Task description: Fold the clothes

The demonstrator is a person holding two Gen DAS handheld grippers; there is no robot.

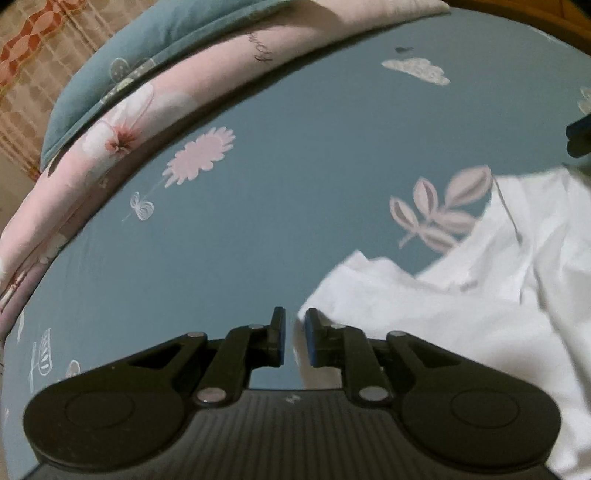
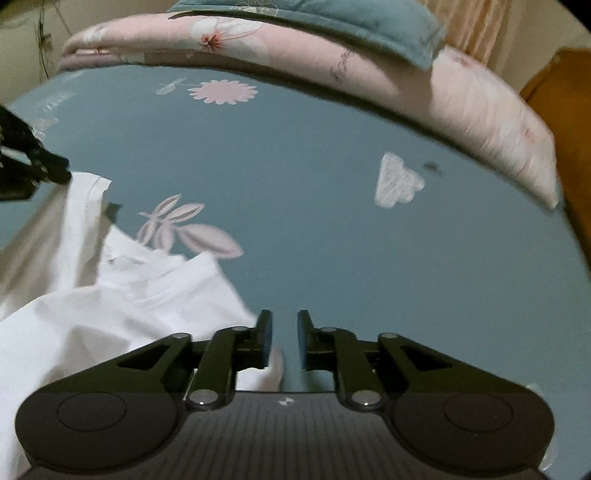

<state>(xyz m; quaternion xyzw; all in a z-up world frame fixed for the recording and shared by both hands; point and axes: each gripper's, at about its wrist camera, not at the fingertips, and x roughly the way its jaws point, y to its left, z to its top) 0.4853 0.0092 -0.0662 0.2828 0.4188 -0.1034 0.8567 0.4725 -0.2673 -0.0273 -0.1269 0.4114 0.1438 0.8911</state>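
White garment (image 1: 461, 314) lies crumpled on the teal bedsheet (image 1: 295, 166), spread to the right of the left gripper (image 1: 294, 341) in that gripper's own view and to the left of the right gripper (image 2: 284, 339) in the other view, so it sits between the two tools. Both grippers stand slightly parted with nothing pinched: in the left one a bit of the white cloth shows in the narrow gap and behind the right-hand finger, but the blue pads do not press on it; in the right one only a rounded edge of cloth shows low in the gap beside the left-hand finger, and bare sheet fills the rest. Farther out, the sheet carries printed leaves (image 2: 184, 229), a pink daisy (image 2: 223, 92) and a pale cloud shape (image 2: 397, 182). Beyond these, along the far edge of the bed, lies a folded pink floral quilt (image 2: 461, 99) with a teal pillow (image 2: 351, 22) on top.
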